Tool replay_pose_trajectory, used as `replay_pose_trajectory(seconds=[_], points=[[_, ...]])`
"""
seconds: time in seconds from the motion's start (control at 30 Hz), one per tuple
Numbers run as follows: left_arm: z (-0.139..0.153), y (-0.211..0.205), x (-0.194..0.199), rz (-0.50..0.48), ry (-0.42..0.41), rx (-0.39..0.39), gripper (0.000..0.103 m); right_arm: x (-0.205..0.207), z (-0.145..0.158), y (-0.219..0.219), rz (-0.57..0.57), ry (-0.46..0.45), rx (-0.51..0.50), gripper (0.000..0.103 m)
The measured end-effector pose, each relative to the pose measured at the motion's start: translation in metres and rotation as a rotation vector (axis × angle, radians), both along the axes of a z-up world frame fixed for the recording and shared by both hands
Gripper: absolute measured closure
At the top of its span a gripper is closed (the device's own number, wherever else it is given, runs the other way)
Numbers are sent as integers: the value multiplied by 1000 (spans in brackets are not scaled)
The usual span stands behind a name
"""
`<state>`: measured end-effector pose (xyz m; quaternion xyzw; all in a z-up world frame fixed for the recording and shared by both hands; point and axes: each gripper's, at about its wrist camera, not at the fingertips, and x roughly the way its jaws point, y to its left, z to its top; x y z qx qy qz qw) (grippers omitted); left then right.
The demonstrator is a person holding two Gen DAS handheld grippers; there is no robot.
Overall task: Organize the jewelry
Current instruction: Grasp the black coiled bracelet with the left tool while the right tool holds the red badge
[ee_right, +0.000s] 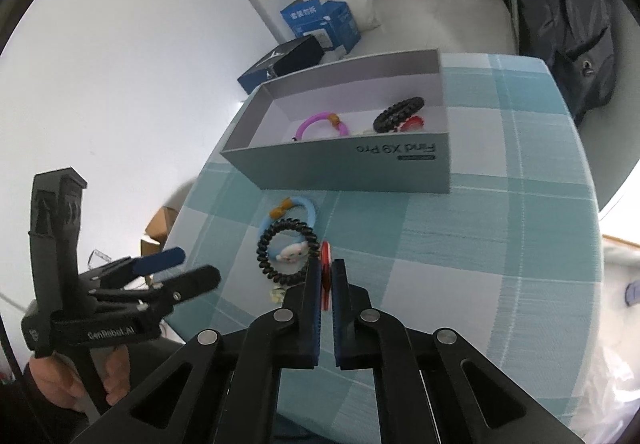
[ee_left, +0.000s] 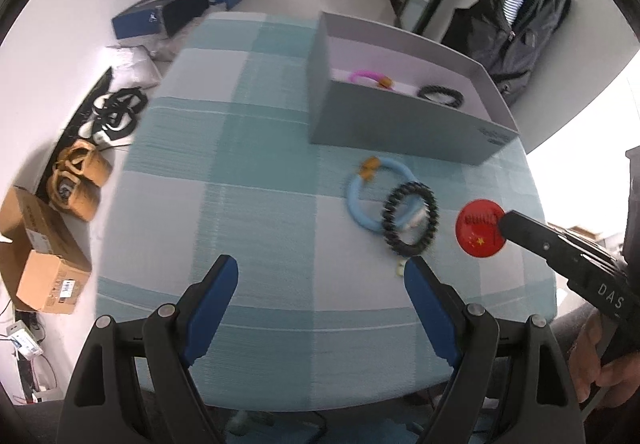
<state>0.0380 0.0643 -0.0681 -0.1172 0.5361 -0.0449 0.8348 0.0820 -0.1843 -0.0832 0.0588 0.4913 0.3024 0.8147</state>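
**Red badge clamped in the right gripper above the checked table**

While the left gripper [ee_left: 320, 276] hangs over the near part of the teal-and-white checked tablecloth [ee_left: 240, 148] with its blue-padded fingers [ee_left: 216, 304] spread wide and nothing between them, the right gripper [ee_right: 327, 276] has its two fingers pressed together on a round red pin badge [ee_right: 326, 264]. In the right wrist view the badge appears edge-on as a thin red disc between the pads; in the left wrist view its face shows, red with small yellow stars [ee_left: 480, 228], gripped at its right edge by the black fingertip.

Just left of the badge on the cloth lies a black coiled spiral hair tie [ee_left: 408, 218], overlapping a light blue ring bracelet with an orange bow [ee_left: 360, 184]; a small white cartoon charm [ee_right: 294, 252] shows inside the black coil. A tiny pale piece [ee_right: 277, 294] sits on the cloth near the coil's closest edge; what it is cannot be told.

Behind them stands an open grey rectangular cardboard box [ee_right: 340, 168], with printed lettering on its front wall. Inside it lie a pink ring bracelet with an orange bead [ee_right: 320, 124], a second black coiled hair tie [ee_right: 398, 112] and a small red item [ee_right: 414, 122], partly hidden by the wall.
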Motion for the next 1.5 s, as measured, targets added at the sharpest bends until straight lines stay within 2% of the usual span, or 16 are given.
replay_pose_trajectory(seconds=[0.27, 0.47, 0.6, 0.77, 0.8, 0.87, 0.93, 1.03, 1.27, 1.5], points=[[5, -21, 13, -49, -22, -78, 21, -3, 7, -18, -28, -16, 18, 99], [7, -37, 24, -99, -54, -26, 24, 1, 8, -32, -58, -12, 39, 99], [-2, -39, 32, -110, -10, -41, 54, 2, 10, -36, -62, -16, 49, 99], [-5, -39, 33, -112, -9, -44, 70, 1, 12, -35, -50, -21, 60, 99], [-6, -38, 34, -117, -3, -49, 79, 1, 12, -34, -48, -21, 60, 99], [-5, -39, 33, -125, -10, -54, 82, 2, 12, -34, -44, -20, 62, 99], [-2, -40, 33, -144, -18, -49, 96, 4, 12, -34, -46, -18, 66, 99], [3, -37, 33, -151, -30, -52, 97, 5, 13, -33, -47, -14, 79, 99], [17, -14, 35, -106, -50, -200, 98, 7, 14, -25, -32, -10, 82, 99], [33, 9, 33, -39, -90, -264, 98, 8, 16, -23, -26, -8, 102, 99]])
